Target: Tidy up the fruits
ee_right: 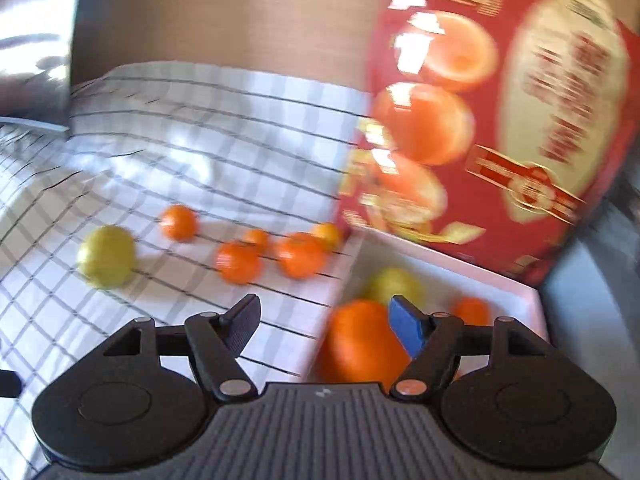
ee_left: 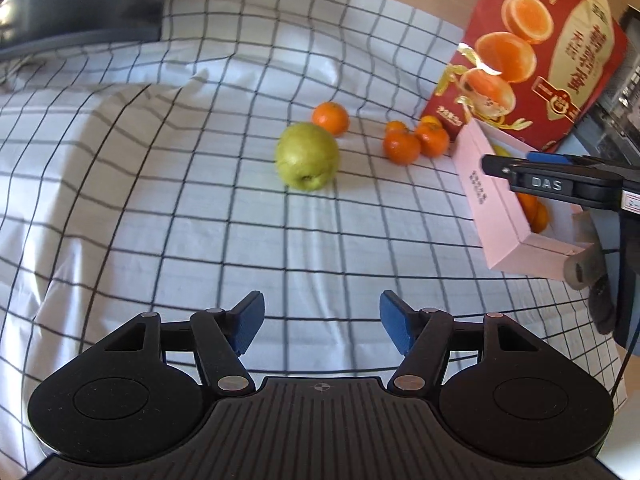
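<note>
both tongs [ee_left: 322, 322] [ee_right: 324, 328] spread, empty; green apple [ee_left: 307, 156] well ahead of left tongs.

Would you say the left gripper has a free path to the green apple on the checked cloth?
Probably yes: the left gripper is open and empty, and only bare checked cloth lies between it and the green apple.

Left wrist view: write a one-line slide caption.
Open left hand-held gripper faces a green apple and loose tangerines beside the pink box.
</note>
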`<state>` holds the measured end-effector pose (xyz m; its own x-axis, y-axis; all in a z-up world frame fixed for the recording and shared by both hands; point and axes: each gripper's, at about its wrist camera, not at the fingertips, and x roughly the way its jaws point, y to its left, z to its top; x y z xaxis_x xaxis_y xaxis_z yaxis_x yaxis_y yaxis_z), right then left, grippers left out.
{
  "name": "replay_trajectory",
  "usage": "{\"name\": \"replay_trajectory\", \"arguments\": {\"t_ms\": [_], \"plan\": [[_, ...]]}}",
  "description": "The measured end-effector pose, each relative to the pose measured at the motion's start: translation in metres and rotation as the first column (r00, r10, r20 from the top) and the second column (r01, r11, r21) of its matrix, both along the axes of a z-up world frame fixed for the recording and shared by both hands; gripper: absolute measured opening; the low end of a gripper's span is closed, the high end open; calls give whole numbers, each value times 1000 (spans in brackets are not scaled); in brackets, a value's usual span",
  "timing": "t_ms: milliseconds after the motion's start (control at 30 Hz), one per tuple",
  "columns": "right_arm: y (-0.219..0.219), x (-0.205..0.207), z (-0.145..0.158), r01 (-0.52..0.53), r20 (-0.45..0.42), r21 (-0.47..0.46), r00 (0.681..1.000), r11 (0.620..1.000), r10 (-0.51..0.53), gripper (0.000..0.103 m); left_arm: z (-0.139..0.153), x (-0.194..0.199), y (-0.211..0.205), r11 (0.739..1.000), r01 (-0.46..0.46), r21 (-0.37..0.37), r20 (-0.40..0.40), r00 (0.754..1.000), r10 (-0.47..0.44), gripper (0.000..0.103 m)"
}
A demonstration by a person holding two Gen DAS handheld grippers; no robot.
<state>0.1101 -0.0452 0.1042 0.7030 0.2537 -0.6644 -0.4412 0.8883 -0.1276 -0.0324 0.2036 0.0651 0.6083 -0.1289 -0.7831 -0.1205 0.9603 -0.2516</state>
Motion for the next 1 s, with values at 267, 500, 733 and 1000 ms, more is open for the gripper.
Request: {"name": "replay_trajectory", "arguments": {"t_ms": [267, 500, 733, 1000], "plan": [[61, 38, -24, -55, -108, -6, 993, 998, 54, 64, -11, -12, 35, 997, -61, -36, -19, 998, 61, 69], [100, 73, -51, -9, -156, -29, 988, 1000, 4, 64, -13, -23, 48, 998, -48, -38, -20, 999, 48, 69], [116, 79, -67, 9, -130, -113, 991, 994, -24, 44, -17, -26, 59, 997, -62, -45, -19, 998, 62, 69], [86, 14, -45, -89, -178, -21, 981, 996, 84, 44, -17, -9, 46, 998, -17, -58, 6, 1000, 18, 69]]}}
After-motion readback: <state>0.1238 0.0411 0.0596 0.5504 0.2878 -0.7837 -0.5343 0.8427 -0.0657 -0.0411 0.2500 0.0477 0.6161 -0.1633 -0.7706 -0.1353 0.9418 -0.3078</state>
